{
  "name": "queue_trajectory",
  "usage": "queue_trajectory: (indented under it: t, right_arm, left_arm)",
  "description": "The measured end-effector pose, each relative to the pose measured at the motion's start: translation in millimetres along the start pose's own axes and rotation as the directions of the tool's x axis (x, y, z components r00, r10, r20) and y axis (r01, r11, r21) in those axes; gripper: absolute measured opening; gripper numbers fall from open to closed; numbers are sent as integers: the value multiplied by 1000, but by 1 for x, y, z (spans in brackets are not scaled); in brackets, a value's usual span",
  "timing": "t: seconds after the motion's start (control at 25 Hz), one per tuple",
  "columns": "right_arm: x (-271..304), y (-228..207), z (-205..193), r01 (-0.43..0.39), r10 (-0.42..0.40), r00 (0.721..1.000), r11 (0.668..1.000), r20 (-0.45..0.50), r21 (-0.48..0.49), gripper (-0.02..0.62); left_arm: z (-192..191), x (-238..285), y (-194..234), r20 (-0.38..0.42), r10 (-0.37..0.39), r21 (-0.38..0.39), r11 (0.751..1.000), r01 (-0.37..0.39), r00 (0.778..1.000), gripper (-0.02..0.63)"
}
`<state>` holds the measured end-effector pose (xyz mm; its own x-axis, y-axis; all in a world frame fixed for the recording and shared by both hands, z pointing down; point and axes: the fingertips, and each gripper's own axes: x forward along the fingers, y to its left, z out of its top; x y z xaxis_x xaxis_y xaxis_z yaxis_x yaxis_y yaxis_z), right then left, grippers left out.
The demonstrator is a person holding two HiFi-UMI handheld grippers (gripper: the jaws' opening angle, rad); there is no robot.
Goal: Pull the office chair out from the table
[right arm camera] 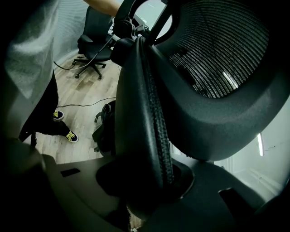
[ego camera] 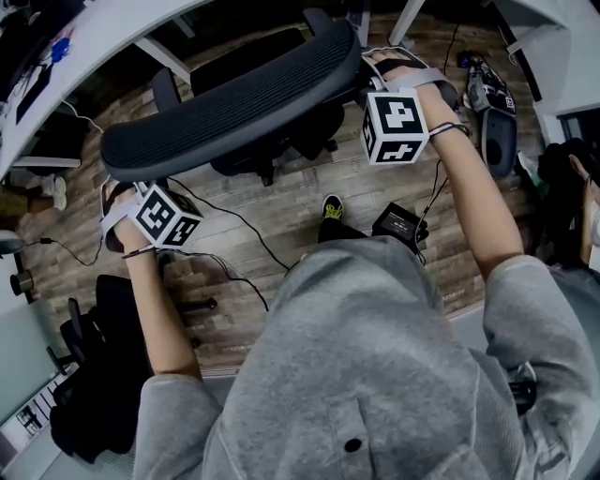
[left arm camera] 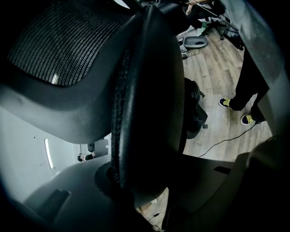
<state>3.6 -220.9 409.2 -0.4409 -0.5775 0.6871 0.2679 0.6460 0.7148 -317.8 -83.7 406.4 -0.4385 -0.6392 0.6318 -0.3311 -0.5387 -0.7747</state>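
Note:
The black office chair shows from above in the head view, its curved mesh backrest (ego camera: 234, 98) lying across the upper middle, the seat beyond it near the white table (ego camera: 94, 37). My left gripper (ego camera: 120, 186) is shut on the backrest's left end, and my right gripper (ego camera: 373, 73) is shut on its right end. In the left gripper view the backrest's padded edge (left arm camera: 145, 90) runs down between the jaws of the left gripper (left arm camera: 140, 181). The right gripper view has the same edge (right arm camera: 145, 104) clamped by the right gripper (right arm camera: 145, 181).
A second black chair (ego camera: 94, 375) stands at the lower left. Cables (ego camera: 234, 220) and a black box (ego camera: 398, 223) lie on the wooden floor by my shoe (ego camera: 332, 206). Another white desk (ego camera: 539, 28) and bags (ego camera: 492, 103) are at the upper right.

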Motion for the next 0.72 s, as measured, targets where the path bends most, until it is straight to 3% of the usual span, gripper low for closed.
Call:
queue_trajectory:
  t: [0.72]
  right_arm:
    - [-63, 58, 13, 7, -6, 1000, 999, -27, 35, 120]
  left_arm:
    - [-14, -56, -41, 40, -3, 26, 1000, 2, 999, 164]
